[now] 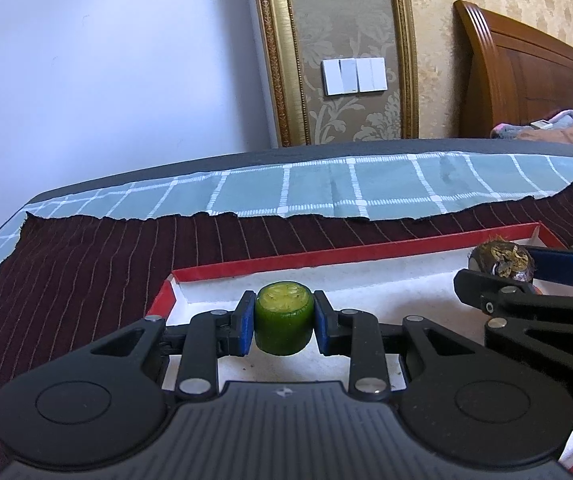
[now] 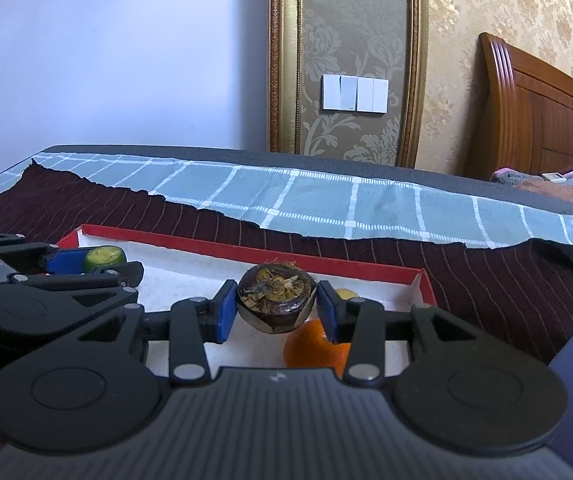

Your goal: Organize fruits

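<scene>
The left gripper (image 1: 283, 318) fingers clench a green fruit (image 1: 283, 320). The right gripper (image 2: 275, 308) fingers grasp a brown fruit (image 2: 275, 304), an orange (image 2: 312, 350) just below them.

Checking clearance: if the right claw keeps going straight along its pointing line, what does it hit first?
The right claw, shut on the dark brown fruit, points down into the red-rimmed tray. Likely first contact is the tray's white floor or red far wall; depth is unclear. The orange fruit sits below.

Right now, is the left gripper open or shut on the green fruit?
Shut on it. The left gripper's blue pads press both sides of the green fruit, holding it above the white floor of the red tray.
</scene>
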### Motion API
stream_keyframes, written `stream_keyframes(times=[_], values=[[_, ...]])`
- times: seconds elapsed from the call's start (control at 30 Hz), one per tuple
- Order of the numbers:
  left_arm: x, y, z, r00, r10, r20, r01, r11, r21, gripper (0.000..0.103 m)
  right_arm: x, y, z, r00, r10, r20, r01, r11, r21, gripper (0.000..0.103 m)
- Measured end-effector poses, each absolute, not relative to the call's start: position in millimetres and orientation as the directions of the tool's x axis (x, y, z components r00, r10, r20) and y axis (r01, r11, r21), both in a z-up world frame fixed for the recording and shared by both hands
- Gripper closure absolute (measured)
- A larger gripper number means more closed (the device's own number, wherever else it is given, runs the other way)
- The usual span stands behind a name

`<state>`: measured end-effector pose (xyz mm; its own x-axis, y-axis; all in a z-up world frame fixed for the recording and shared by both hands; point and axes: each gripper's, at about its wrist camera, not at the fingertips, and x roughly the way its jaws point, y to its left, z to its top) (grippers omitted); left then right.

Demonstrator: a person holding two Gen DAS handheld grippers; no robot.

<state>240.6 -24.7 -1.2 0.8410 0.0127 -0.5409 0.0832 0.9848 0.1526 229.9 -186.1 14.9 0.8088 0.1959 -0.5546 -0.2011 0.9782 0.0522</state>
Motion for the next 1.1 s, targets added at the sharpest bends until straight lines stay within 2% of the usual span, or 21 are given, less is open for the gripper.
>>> stream_keyframes(times=[1.1], values=[[247,-22,-3,0.847,0.039,-0.530,0.053,0.986,0.157,0.074,240,-182,6,0.811,0.153,-0.565,-0.151,0.987,0.050,0.062]])
